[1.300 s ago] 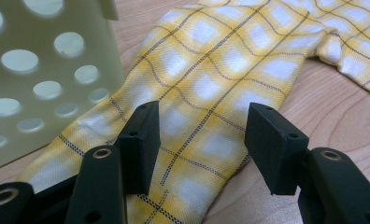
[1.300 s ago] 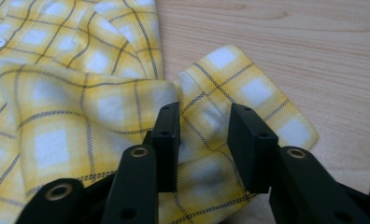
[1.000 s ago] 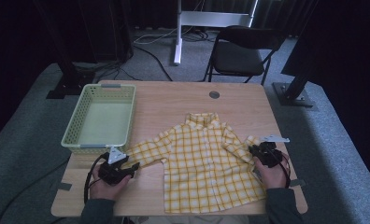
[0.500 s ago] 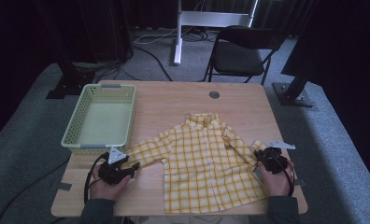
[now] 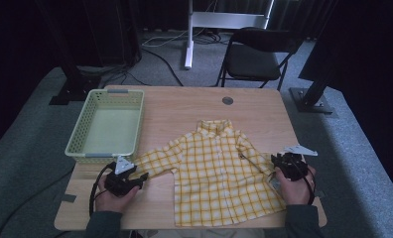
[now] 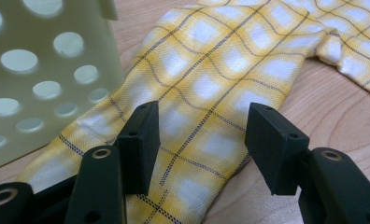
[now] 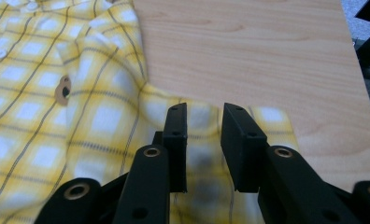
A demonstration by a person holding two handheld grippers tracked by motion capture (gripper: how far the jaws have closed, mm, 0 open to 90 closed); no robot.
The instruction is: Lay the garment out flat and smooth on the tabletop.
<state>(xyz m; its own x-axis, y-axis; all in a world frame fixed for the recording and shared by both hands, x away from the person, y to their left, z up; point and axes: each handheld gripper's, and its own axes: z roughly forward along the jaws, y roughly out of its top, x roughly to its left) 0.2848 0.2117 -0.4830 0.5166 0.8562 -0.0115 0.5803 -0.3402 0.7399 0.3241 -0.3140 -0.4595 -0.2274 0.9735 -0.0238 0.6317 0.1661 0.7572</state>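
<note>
A yellow plaid shirt (image 5: 219, 173) lies spread flat, front up, across the lower centre of the wooden surface (image 5: 184, 106) in the high view, collar toward the far edge and both sleeves stretched outward. At the lower left of that frame, the left gripper (image 5: 135, 177) rests at the cuff end of one sleeve, just below a pale green perforated basket (image 5: 106, 129) that stands in the left half of the surface. In the left gripper view the jaws stand wide apart over the sleeve (image 6: 206, 93), the cloth lying slack between them and neither pad pressing on it, with the basket wall at the upper left. At the lower right of the high view, the right gripper (image 5: 284, 161) sits over the end of the other sleeve, near the surface's right edge. In the right gripper view its jaws are a narrow gap apart and have just been opening; the sleeve end (image 7: 197, 116) lies flat beneath and between them, not pinched. A black folding chair (image 5: 256, 54) stands beyond the surface at the upper centre-right of the frame.
</note>
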